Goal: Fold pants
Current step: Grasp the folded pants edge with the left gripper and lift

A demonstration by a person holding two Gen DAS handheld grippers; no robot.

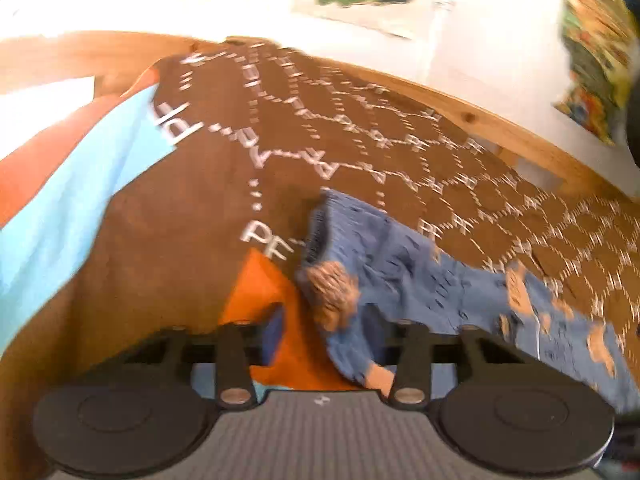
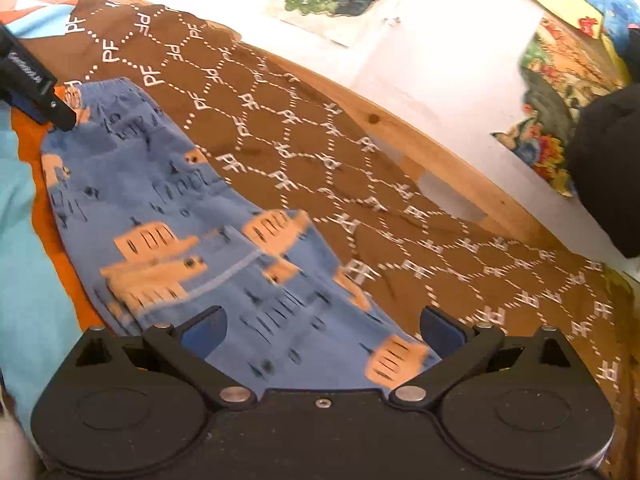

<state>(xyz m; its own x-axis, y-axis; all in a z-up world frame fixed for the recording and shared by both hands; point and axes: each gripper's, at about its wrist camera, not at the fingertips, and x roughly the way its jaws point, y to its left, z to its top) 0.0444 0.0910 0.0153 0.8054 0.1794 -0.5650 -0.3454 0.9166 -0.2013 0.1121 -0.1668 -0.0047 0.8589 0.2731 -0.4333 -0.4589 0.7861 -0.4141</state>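
Two tools | left tool (image 1: 326,332) spread by pants (image 1: 400,264) waistband | right tool (image 2: 322,324) spread over pants | blanket (image 2: 312,128) beneath

Support: bed w/ wooden frame (image 2: 436,152) along the far side, next to the wall. Brown cover (image 2: 304,128), white hexagon lines and "PF" lettering, spread over most of the top. Orange and light-blue bedding (image 2: 24,240) at near-left edge. Blue pants (image 2: 208,232) w/ tan prints lie flat on cover, waistband overlapping orange patch.
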